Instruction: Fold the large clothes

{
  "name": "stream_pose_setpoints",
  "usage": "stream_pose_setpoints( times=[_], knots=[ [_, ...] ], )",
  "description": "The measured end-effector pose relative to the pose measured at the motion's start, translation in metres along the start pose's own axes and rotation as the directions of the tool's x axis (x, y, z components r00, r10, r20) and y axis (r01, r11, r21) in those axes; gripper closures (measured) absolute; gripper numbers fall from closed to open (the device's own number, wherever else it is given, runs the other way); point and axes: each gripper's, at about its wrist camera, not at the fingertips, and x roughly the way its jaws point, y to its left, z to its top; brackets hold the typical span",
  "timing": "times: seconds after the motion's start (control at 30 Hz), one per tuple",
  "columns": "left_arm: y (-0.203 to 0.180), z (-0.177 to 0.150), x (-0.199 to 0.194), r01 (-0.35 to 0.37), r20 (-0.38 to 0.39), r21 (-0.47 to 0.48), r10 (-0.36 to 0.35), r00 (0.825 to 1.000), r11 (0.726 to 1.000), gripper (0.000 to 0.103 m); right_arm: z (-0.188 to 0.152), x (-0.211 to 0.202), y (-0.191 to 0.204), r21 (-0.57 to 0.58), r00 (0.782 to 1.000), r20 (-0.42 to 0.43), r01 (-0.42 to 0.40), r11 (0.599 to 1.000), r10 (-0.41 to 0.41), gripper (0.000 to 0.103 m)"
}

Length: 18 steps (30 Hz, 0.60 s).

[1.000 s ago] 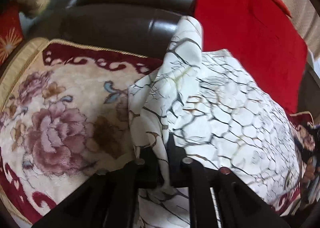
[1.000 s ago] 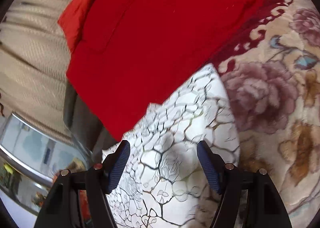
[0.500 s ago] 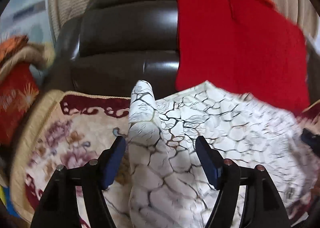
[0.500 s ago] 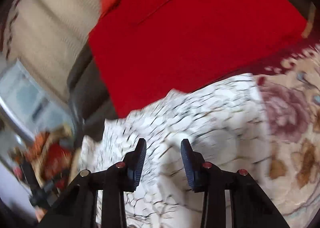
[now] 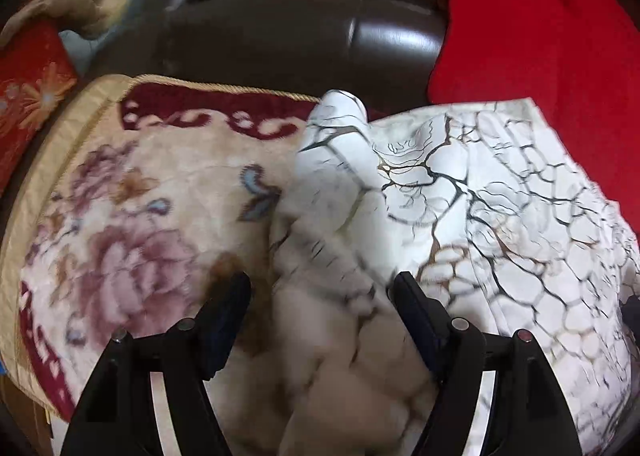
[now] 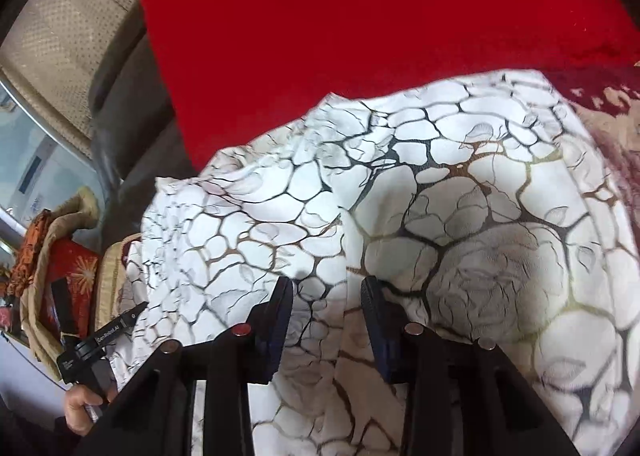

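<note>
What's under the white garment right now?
The floral blanket shows beside the white garment and runs beneath it; a red cloth lies behind. What else it covers is hidden.

A: What is everything resting on?

B: A dark leather sofa (image 5: 280,28). A floral blanket (image 5: 120,216), cream with pink flowers and a dark red border, is spread over the seat.

A: And on the blanket?

B: A white garment (image 6: 440,196) with a dark crackle pattern lies on it, rumpled, one part standing up in a fold toward the backrest.

A: Anything else?

B: A red cloth (image 6: 360,16) hangs over the backrest, its lower edge touching the garment.
</note>
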Motion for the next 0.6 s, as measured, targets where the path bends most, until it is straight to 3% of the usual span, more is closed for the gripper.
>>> stream_pose_setpoints(
  times=[0.17, 0.27, 0.47, 0.6],
  knots=[
    [-0.005, -0.033, -0.063, 0.063, 0.137, 0.006, -0.064, 0.988, 0.998, 0.026, -0.012, -0.043, -0.012, 0.019, 0.997, 0.075, 0.000, 1.000, -0.001, 0.063],
    [-0.014, -0.052, -0.078, 0.063, 0.182, 0.020, -0.065, 0.981, 0.998, 0.018, -0.022, -0.071, -0.021, 0.019, 0.995, 0.102, 0.008, 1.000, -0.010, 0.062],
    [-0.029, -0.069, -0.030, 0.035, 0.033, 0.054, -0.037, 0.999, 0.998, 0.012, -0.058, -0.088, -0.039, 0.012, 0.996, 0.059, 0.071, 0.997, -0.072, 0.061],
    [-0.007, -0.071, -0.018, 0.112, -0.015, -0.101, -0.114, 0.993, 0.989, 0.004, -0.061, -0.088, -0.040, -0.015, 0.995, 0.056, 0.084, 0.996, -0.083, 0.061]
  ],
)
